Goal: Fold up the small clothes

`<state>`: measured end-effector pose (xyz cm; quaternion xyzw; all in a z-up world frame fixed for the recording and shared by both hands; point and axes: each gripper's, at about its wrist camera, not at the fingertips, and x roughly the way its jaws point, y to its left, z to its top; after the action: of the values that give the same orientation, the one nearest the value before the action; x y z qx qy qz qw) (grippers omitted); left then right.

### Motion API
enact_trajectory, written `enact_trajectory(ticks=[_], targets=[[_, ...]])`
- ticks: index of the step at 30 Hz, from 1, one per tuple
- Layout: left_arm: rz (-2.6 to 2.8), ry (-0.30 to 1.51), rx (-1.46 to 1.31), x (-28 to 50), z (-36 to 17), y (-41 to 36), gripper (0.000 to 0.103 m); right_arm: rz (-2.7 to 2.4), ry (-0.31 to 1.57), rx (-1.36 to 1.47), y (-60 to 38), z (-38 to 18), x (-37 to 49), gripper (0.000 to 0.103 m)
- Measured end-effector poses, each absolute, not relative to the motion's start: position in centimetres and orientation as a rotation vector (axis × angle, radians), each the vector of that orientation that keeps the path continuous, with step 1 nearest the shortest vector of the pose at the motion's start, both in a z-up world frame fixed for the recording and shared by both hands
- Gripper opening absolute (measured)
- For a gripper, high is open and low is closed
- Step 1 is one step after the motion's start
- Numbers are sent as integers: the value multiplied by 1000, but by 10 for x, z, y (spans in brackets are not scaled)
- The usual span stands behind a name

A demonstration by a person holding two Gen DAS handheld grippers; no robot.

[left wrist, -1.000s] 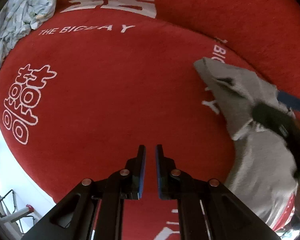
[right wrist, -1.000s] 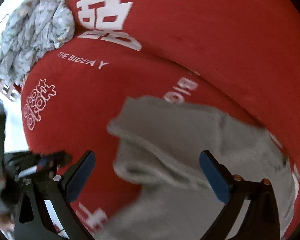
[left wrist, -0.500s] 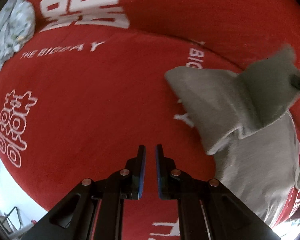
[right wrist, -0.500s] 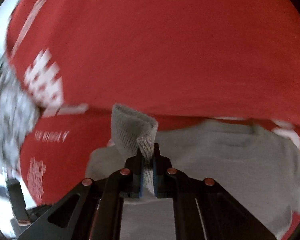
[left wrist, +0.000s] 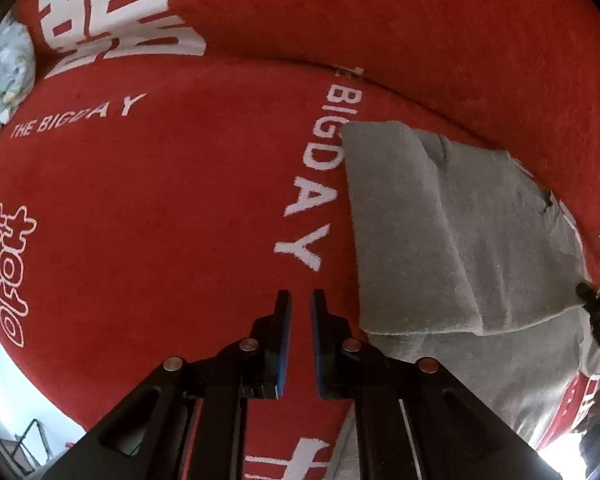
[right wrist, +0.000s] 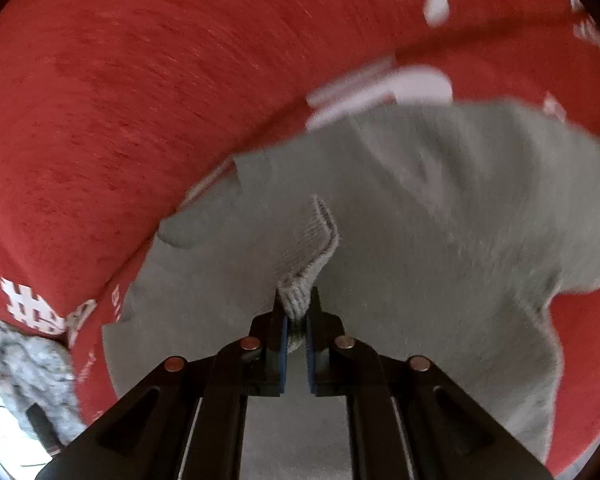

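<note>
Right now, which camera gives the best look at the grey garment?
The left wrist view: the grey garment lies sharp there, one part folded over on the red cover. The right wrist view shows it blurred, up close, its ribbed edge pinched in the right gripper.

Right wrist view is motion-smeared: white lettering (right wrist: 380,92) at 1 o'clock is unreadable. Grey garment (right wrist: 420,240) is cut off at 6 o'clock, its outline undetermined. Patterned cloth (left wrist: 4,68) in left wrist view is cropped at 10 o'clock. A dark object (left wrist: 598,316) at 4 o'clock is unidentifiable.
</note>
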<state>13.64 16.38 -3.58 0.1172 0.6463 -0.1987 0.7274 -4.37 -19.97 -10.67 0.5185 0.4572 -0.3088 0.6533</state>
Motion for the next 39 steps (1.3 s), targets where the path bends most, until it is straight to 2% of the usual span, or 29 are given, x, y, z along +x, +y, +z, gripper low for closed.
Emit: enact_trajectory(ticks=[1, 2, 3, 4, 5, 6, 7, 12, 23, 25, 26, 27, 29, 33, 39], targets=[[-437, 1420, 269, 135, -36, 161, 19, -692, 1045, 1202, -200, -113, -47, 12], [-437, 1418, 275, 134, -35, 158, 38, -680, 1052, 1223, -200, -118, -50, 16], [-429, 1410, 276, 133, -34, 155, 95, -668, 1053, 1236, -201, -122, -52, 18], [-410, 1395, 282, 132, -32, 154, 101, -664, 1052, 1246, -202, -124, -53, 18], [-397, 1354, 288, 131, -27, 152, 102, -671, 1052, 1249, -203, -126, -55, 18], [-399, 1345, 309, 130, -24, 146, 102, -684, 1050, 1241, -205, -124, -57, 11], [-399, 1345, 315, 130, -23, 144, 102, -691, 1042, 1224, -206, -120, -58, 8], [-396, 1335, 353, 126, -22, 134, 102, -706, 1036, 1088, -209, -98, -56, 8], [-417, 1381, 363, 126, -38, 141, 102, -748, 1073, 1155, -217, -124, -81, 9], [-440, 1410, 349, 135, -46, 134, 102, -743, 1074, 1178, -220, -122, -86, 14], [-448, 1415, 345, 140, -48, 131, 102, -748, 1082, 1185, -219, -119, -87, 22], [-460, 1421, 343, 145, -51, 127, 102, -742, 1085, 1191, -215, -117, -86, 34], [-483, 1441, 329, 160, -55, 122, 102, -677, 1060, 1232, -200, -109, -86, 47], [-504, 1474, 322, 179, -63, 113, 102, -430, 1040, 1374, -148, -111, -58, 47], [-505, 1383, 393, 169, -49, 119, 102, -324, 1086, 1413, -91, -129, -12, 47]])
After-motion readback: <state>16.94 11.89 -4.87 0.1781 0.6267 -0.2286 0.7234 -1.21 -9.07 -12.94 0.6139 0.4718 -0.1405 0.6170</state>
